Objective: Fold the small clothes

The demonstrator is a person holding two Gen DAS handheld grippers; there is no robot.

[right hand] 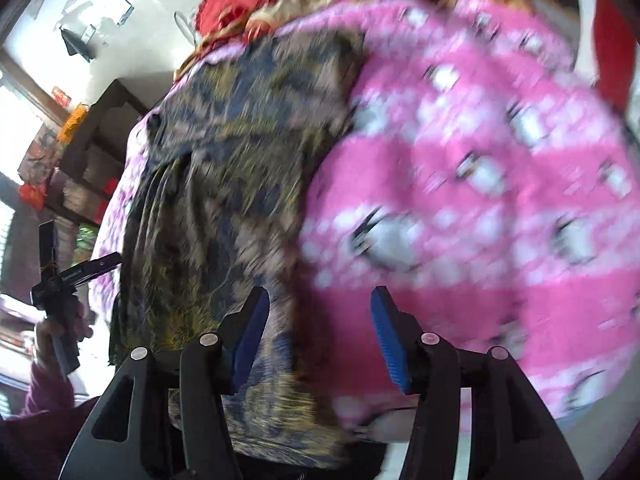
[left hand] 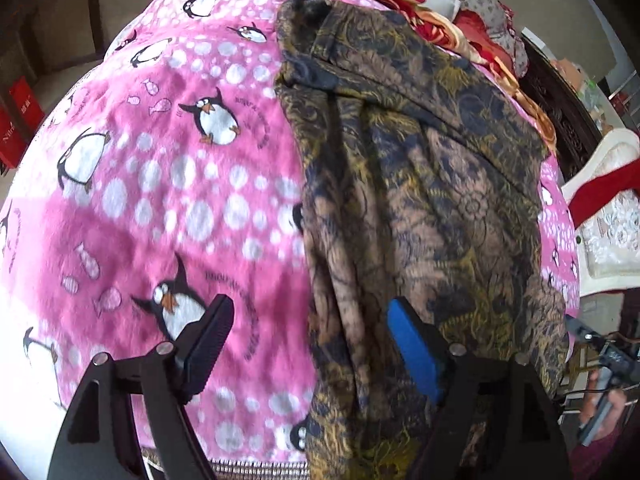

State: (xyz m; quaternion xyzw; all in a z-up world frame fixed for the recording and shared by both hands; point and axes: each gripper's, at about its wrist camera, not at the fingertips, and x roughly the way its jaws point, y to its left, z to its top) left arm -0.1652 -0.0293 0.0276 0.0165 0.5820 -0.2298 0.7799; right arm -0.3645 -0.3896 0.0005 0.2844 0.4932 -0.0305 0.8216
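Observation:
A small brown, gold and navy patterned garment (left hand: pixel 420 208) lies lengthwise on a pink penguin blanket (left hand: pixel 160 168), folded into a long strip with creases. My left gripper (left hand: pixel 308 316) is open above the garment's near left edge, one finger over the blanket, one over the cloth, holding nothing. In the right wrist view the same garment (right hand: pixel 224 184) lies left of centre on the blanket (right hand: pixel 480 200). My right gripper (right hand: pixel 318 312) is open over the garment's near right edge, empty. The view is blurred by motion. Each gripper shows in the other's view, hand-held (left hand: pixel 604 364) (right hand: pixel 64 280).
Red and gold bedding (left hand: pixel 460 12) is piled at the far end of the bed. A white upholstered chair (left hand: pixel 612 208) stands to the right of the bed. Dark wooden shelves (right hand: pixel 88 160) stand to the left in the right wrist view.

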